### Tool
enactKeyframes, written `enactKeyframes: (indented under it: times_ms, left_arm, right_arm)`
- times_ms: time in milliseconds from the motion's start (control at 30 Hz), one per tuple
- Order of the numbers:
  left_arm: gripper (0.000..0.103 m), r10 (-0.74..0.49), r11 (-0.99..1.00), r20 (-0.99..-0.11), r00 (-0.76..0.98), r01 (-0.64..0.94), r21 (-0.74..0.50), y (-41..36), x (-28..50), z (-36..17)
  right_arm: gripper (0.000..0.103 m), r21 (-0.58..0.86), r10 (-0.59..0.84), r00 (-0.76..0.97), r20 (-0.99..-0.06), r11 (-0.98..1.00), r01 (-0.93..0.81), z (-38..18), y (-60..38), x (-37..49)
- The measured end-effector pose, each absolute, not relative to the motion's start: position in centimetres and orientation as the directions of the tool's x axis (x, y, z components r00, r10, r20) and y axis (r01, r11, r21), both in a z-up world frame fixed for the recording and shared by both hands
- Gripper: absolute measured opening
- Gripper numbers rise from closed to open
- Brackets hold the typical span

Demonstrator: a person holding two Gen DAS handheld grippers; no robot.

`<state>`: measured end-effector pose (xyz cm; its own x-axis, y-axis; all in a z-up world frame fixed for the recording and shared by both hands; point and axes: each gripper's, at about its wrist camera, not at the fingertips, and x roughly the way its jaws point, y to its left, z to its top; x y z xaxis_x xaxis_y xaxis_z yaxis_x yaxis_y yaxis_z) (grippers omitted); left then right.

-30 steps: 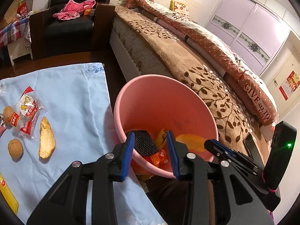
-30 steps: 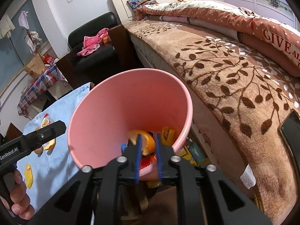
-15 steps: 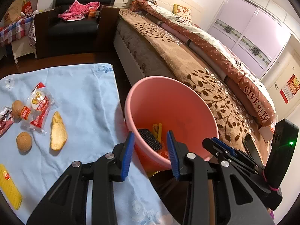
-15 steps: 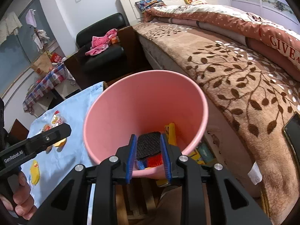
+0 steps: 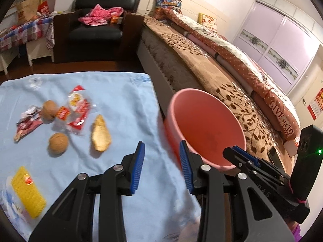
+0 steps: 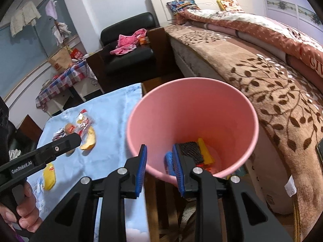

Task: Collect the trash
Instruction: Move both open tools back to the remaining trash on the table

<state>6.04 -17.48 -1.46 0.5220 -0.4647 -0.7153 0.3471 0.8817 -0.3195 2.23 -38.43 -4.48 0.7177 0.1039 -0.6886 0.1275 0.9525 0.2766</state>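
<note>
In the left wrist view my left gripper [image 5: 162,158] stands open and empty over the right edge of a light blue cloth [image 5: 125,92]. On the cloth lie two brown round pieces [image 5: 58,142], a pale peel-like piece [image 5: 100,133], a red and white wrapper [image 5: 77,111], a crumpled wrapper [image 5: 27,123] and a yellow packet [image 5: 28,191]. The pink bin [image 5: 201,125] stands right of the cloth. In the right wrist view my right gripper [image 6: 159,161] is open and empty at the near rim of the pink bin [image 6: 191,111]. The bin holds a black mesh piece [image 6: 190,151] with yellow, blue and red scraps.
A bed with a brown leaf-patterned cover [image 6: 272,92] runs along the right of the bin. A black armchair [image 5: 97,30] with pink clothes and a checked side table [image 5: 20,34] stand at the back. A hand [image 6: 20,207] grips the left gripper's handle.
The right jaws widened and the orange piece between them is gone from them. Both grippers drew back from the bin. The left one swung left toward the cloth.
</note>
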Motion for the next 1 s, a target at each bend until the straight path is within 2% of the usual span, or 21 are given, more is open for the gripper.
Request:
enactKeyframes:
  times_ms: [400, 667, 1000]
  left_arm:
    - [0.035, -0.395, 0.919, -0.72, 0.571, 0.253, -0.303, -9.6, 4.8, -1.8]
    - [0.035, -0.338, 0.939, -0.742, 0.579, 0.154, -0.307, -4.2, 5.1, -3.8]
    - [0.035, -0.324, 0.942, -0.751, 0.575, 0.121, -0.313, -3.3, 7.8, -4.9]
  right_arm:
    - [0.025, 0.291, 0.184, 0.721, -0.668, 0.957, 0.025, -3.5, -33.0, 2.8]
    - [0.025, 0.268, 0.224, 0.688, -0.69, 0.962, -0.045, -4.4, -29.1, 3.8]
    - [0.025, 0.253, 0.248, 0.645, -0.723, 0.964, -0.088, -5.9, -26.5, 5.8]
